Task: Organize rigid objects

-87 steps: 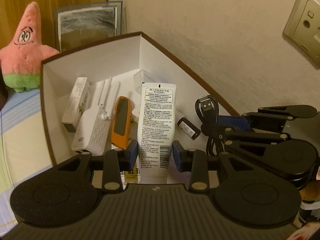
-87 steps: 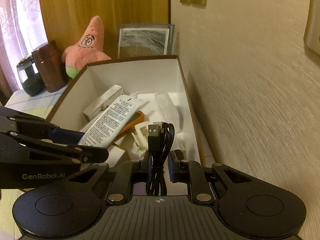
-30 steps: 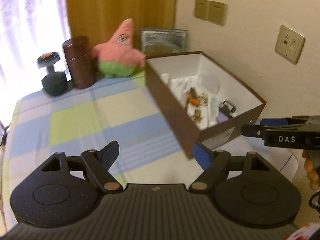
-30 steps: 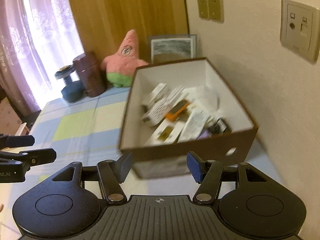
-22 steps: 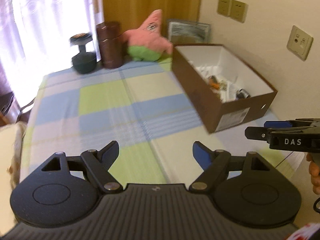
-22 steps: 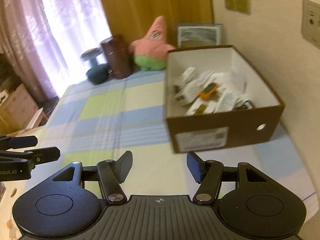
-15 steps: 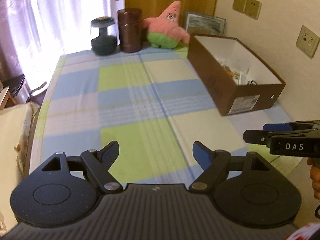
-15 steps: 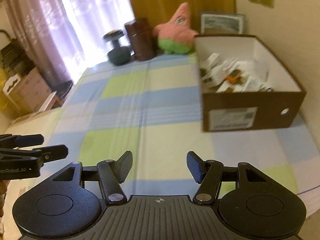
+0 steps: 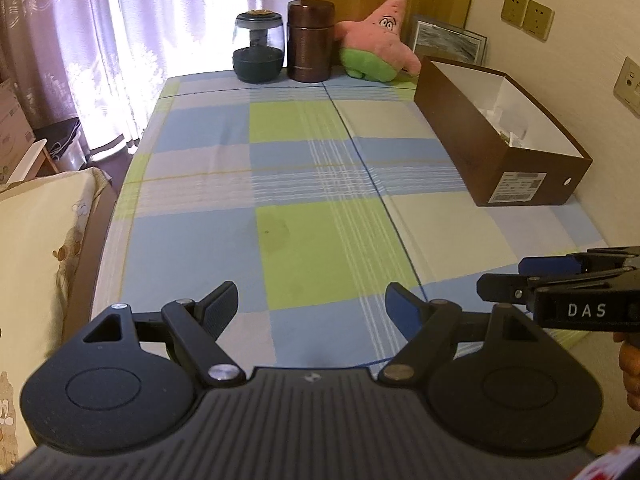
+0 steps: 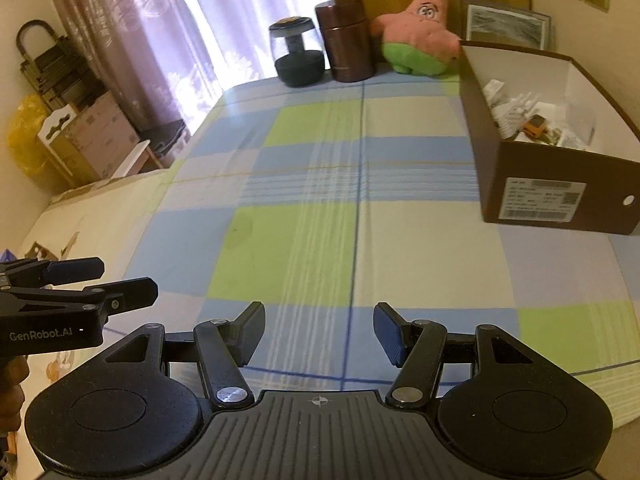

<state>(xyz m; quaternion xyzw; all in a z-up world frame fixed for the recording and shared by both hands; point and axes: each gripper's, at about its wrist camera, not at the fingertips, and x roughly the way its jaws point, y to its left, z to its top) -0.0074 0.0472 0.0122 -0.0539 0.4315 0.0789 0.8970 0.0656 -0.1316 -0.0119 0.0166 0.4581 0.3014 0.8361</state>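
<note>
Brown cardboard, white inside: the shoe box (image 9: 500, 152) sits at the far right of the desk (image 9: 304, 184), close to the wall, well away from both of my tongs. From the right wrist view I see the sorted things lying in it, white packets and an orange item (image 10: 535, 124) among them, though most are too small to name. My left tongs (image 9: 312, 304) hang over the near edge of the checked blue, green and cream cloth, spread wide with nothing between the blue pads. My right tongs (image 10: 319, 332) are also spread and empty, above the same near edge. At the far end of the desk stand a dark glass-domed jar (image 9: 259, 54), a brown canister (image 9: 310, 40) and a pink starfish plush (image 9: 378, 40), side by side. A framed picture (image 9: 448, 44) leans against the wall behind the box.
</note>
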